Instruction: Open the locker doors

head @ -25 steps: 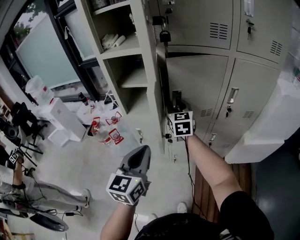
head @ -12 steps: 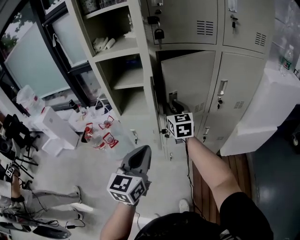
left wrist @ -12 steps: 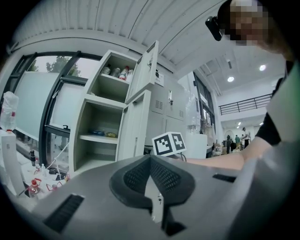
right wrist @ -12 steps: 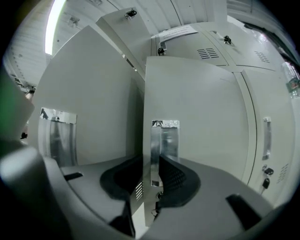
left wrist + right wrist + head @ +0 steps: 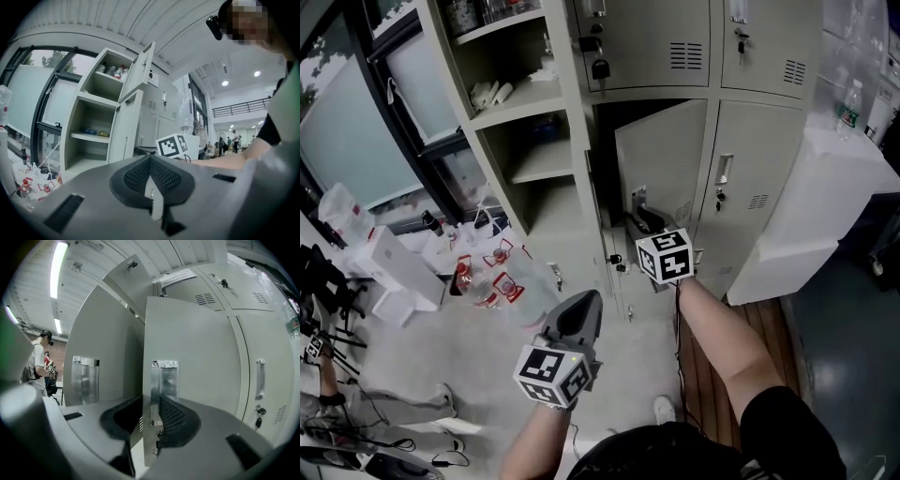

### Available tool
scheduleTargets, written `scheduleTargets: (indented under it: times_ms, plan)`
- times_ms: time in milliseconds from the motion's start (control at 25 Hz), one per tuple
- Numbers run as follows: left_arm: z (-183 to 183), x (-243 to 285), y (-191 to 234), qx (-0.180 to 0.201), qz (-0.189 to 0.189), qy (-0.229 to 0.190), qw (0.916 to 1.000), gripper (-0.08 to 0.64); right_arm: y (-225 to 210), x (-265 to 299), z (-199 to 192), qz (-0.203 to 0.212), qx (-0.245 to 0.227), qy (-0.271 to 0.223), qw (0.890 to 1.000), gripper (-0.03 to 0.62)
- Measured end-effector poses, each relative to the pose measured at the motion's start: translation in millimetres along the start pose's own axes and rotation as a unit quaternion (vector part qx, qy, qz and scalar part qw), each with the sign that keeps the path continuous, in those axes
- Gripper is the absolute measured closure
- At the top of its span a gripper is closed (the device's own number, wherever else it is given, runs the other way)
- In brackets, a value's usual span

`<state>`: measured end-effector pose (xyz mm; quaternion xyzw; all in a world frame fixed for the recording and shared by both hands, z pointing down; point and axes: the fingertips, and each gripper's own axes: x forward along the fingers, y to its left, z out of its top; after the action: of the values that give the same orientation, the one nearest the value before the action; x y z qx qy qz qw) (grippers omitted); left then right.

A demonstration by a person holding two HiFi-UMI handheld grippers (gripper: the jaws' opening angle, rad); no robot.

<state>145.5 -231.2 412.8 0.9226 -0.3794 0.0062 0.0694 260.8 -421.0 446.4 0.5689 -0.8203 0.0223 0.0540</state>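
The grey lower locker door (image 5: pixel 661 159) stands partly swung out from its frame. My right gripper (image 5: pixel 639 217) is shut on that door's free edge, by the metal handle plate (image 5: pixel 164 380). In the right gripper view the door (image 5: pixel 201 352) passes between the two pads, one on each face, with the right gripper (image 5: pixel 149 417) straddling the edge. My left gripper (image 5: pixel 586 300) hangs lower and left of the lockers, shut and empty. In the left gripper view the left gripper (image 5: pixel 150 158) has its pads meeting at the tips.
An open shelf cabinet (image 5: pixel 525 122) stands left of the lockers, with bottles and boxes (image 5: pixel 487 272) on the floor before it. A closed locker door (image 5: pixel 750 178) and a white block (image 5: pixel 825 197) are to the right. Another open door (image 5: pixel 93 343) shows left of the held one.
The lower locker door has swung further out, and my right gripper has come back toward me with it. The left gripper keeps its place in the view.
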Motion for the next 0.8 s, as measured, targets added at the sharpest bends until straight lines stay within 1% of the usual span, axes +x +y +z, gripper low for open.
scheduleTargets:
  times_ms: [440,640,800]
  plan:
    - [-2.2,15.4,-32.9,0.001,-0.051,0.005,0.9987,0.561,-7.3,-47.4,-6.2,0.028,-0.009,-0.012,0.999,0.477]
    - [-5.5,24.3,-45.9,0.001,-0.077,0.012,0.997,0.561,-14.0,-70.7,-7.5,0.049,-0.01,-0.024,0.998,0.476]
    - [-10.7,33.7,-57.2,-0.001,-0.098,0.018,0.995,0.561,-21.7,-90.0,-9.6,0.055,-0.011,-0.032,0.998,0.474]
